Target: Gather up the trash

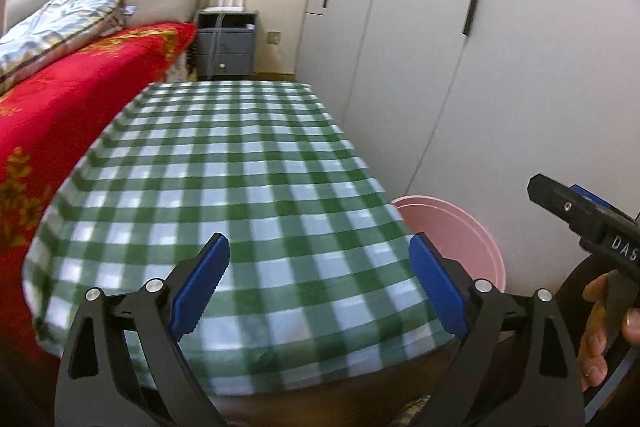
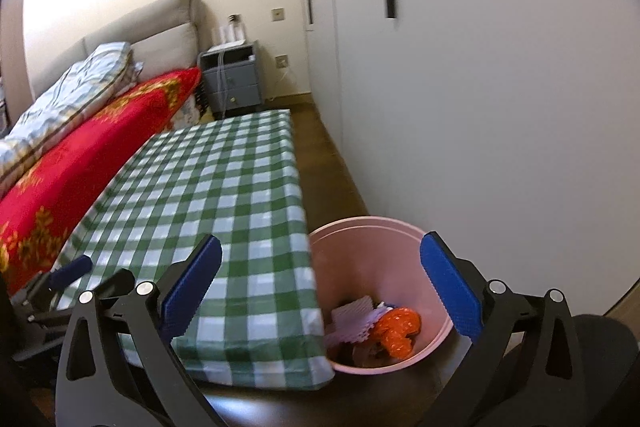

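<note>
Below the right tool (image 2: 320, 283), trash (image 2: 384, 331) fills bin (image 2: 360, 227).

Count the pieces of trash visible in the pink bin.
2 clear: an orange crumpled wrapper near the pink bin floor's right side, a pale lilac ridged sheet left of it. Darker scraps beneath may be more.

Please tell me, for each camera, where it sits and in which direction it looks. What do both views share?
Left wrist: on the left gripper, facing along the checked table; a hand on the right gripper shows.
Right wrist: on the right gripper, facing the pink bin with trash.
Shared: table, bin, bed, nightstand.
</note>
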Action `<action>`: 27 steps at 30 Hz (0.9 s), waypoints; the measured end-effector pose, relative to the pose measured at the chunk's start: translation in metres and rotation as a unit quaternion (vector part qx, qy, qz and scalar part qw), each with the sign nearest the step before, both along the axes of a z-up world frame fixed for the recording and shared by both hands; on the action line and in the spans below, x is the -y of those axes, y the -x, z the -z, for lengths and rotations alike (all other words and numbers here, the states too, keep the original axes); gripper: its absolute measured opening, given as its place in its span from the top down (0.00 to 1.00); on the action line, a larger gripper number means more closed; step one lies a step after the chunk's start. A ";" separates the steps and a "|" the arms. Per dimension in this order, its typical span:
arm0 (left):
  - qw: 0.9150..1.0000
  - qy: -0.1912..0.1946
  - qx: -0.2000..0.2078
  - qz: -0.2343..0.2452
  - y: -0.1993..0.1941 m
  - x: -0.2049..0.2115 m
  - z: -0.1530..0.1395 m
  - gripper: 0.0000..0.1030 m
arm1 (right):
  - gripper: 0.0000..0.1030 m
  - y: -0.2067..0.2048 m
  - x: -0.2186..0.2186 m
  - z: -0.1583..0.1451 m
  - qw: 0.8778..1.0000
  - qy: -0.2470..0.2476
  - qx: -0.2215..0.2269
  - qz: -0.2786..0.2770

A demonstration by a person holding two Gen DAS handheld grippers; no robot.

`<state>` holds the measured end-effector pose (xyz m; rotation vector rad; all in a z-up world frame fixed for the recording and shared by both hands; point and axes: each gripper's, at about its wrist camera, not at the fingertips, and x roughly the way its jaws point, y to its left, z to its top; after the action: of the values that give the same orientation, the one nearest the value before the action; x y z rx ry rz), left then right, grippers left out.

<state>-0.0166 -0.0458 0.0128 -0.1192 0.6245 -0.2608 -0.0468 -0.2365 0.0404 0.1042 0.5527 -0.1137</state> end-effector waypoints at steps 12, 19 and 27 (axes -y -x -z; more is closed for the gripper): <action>0.998 -0.029 -0.003 -0.063 0.038 -0.030 0.003 0.08 | 0.05 0.015 -0.035 0.019 0.999 0.018 -0.023 -0.021; 0.995 -0.035 -0.007 -0.092 0.024 -0.033 0.013 0.08 | 0.05 0.007 -0.039 0.030 0.999 0.029 -0.037 -0.017; 0.994 -0.035 -0.017 -0.104 0.016 -0.030 0.023 0.08 | 0.05 0.006 -0.043 0.034 0.998 0.038 -0.042 -0.020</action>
<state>-0.0326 -0.0155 -0.0102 -0.1199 0.6483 -0.0364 -0.0526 -0.1931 0.0067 0.0151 0.6332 -0.1005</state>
